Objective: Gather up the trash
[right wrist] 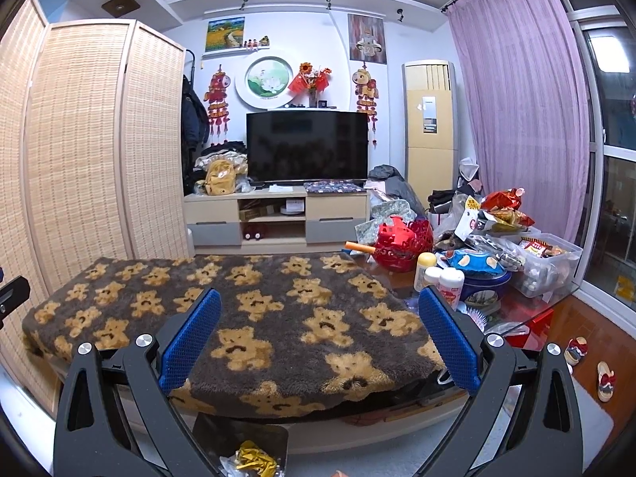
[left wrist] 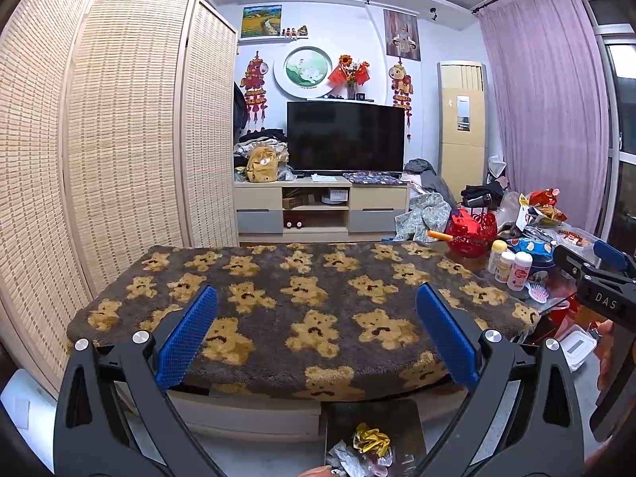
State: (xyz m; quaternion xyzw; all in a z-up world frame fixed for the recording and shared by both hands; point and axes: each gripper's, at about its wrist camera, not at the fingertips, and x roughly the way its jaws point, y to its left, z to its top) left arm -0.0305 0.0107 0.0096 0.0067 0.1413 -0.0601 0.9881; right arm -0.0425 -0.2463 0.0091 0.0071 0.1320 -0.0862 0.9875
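Note:
A dark bin (left wrist: 397, 413) stands on the floor below the table's near edge, with crumpled gold and silver wrappers (left wrist: 367, 443) inside; it also shows in the right wrist view (right wrist: 214, 429) with a gold wrapper (right wrist: 254, 461). My left gripper (left wrist: 316, 298) is open and empty above the bear-print rug (left wrist: 302, 298) covering the table. My right gripper (right wrist: 318, 302) is open and empty over the same rug (right wrist: 246, 310). The right gripper also shows at the right edge of the left wrist view (left wrist: 596, 274).
Bottles (right wrist: 441, 278), a red basket (right wrist: 401, 244), snack bags (right wrist: 501, 206) and a plastic box (right wrist: 552, 262) crowd the table's right end. A bamboo screen (left wrist: 119, 139) stands left. A TV stand (left wrist: 318, 206) is at the back. Slippers (right wrist: 604, 381) lie on the floor at right.

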